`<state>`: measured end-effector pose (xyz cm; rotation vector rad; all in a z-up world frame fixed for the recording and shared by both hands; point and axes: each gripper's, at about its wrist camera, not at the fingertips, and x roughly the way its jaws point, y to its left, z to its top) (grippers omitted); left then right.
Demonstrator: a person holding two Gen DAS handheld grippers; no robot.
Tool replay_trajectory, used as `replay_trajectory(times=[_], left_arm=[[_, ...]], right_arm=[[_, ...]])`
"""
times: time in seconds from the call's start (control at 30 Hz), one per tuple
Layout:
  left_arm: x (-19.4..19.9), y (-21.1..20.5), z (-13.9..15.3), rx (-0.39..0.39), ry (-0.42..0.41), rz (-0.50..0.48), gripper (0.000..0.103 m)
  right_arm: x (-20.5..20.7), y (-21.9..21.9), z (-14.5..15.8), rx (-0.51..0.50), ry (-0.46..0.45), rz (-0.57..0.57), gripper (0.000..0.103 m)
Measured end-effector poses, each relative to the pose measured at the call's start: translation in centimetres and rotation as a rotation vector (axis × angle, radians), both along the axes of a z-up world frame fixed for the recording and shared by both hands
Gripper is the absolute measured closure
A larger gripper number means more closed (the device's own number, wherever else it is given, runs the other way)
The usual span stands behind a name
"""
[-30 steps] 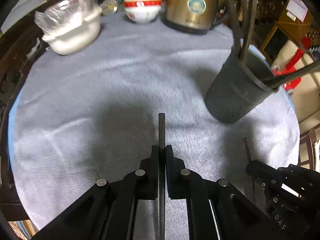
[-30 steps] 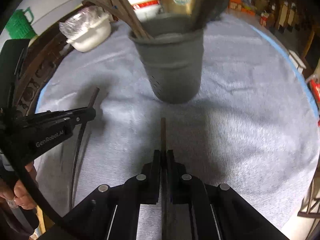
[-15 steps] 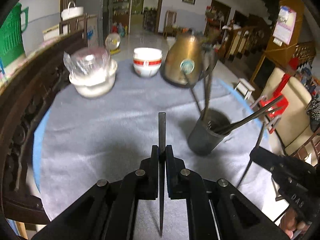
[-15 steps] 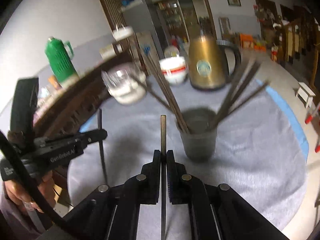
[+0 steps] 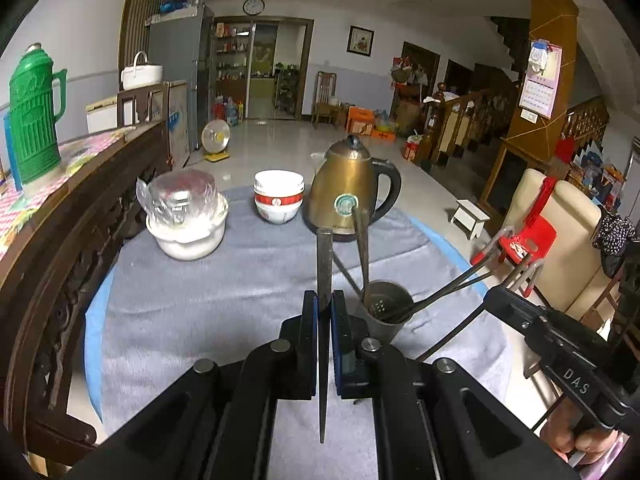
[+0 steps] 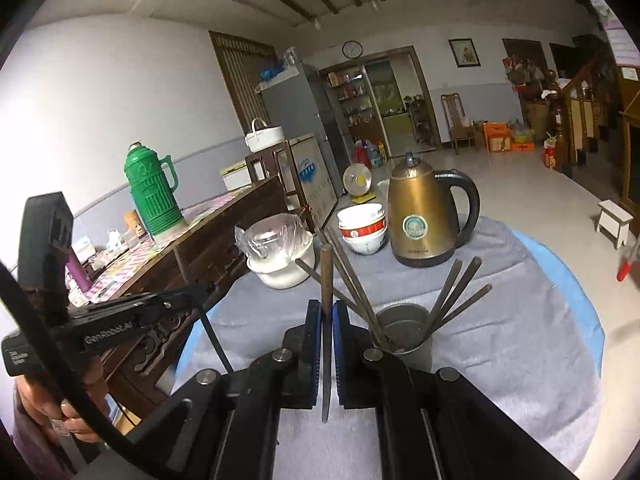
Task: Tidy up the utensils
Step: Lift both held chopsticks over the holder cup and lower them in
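Several chopsticks already in holder (image 6: 404, 330); left gripper (image 5: 324, 312) and right gripper (image 6: 327, 320) each clamped on one chopstick, undelivered, holder just ahead-right.

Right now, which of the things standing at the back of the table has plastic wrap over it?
The white pot on the left. The red-banded bowls and the gold kettle beside it stand uncovered.

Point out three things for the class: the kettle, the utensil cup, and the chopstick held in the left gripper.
kettle (image 5: 347, 196), left wrist view, on its brass body.
utensil cup (image 5: 394, 330), left wrist view, on its outer wall.
chopstick (image 5: 324, 264), left wrist view, on the shaft above the left gripper (image 5: 324, 300).
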<state>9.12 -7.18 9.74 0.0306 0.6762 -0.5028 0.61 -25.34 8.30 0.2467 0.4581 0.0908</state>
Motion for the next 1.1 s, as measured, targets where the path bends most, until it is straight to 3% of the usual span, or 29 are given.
replay_trajectory(times=[0.43,0.67,0.9,1.1], left_arm=[[0.0,-1.2,3.1,-0.050,-0.072,-0.002,0.097],[0.7,-2.4,5.7,-0.136,-0.152,-0.009,0.097],[2.3,-4.7,6.8,-0.203,-0.242,0.001,0.097],[4.1,-7.3,5.3,-0.222,-0.270,0.030,0.097]], right_arm=[[-0.5,-0.8,3.6,-0.087,-0.065,-0.054,0.097],[0.2,-1.4,5.5,-0.144,-0.124,-0.126,0.097],[1.4,-2.6,5.6,-0.167,-0.177,-0.209,0.097],[2.6,-4.0,4.2,-0.123,-0.178,-0.257,0.097]])
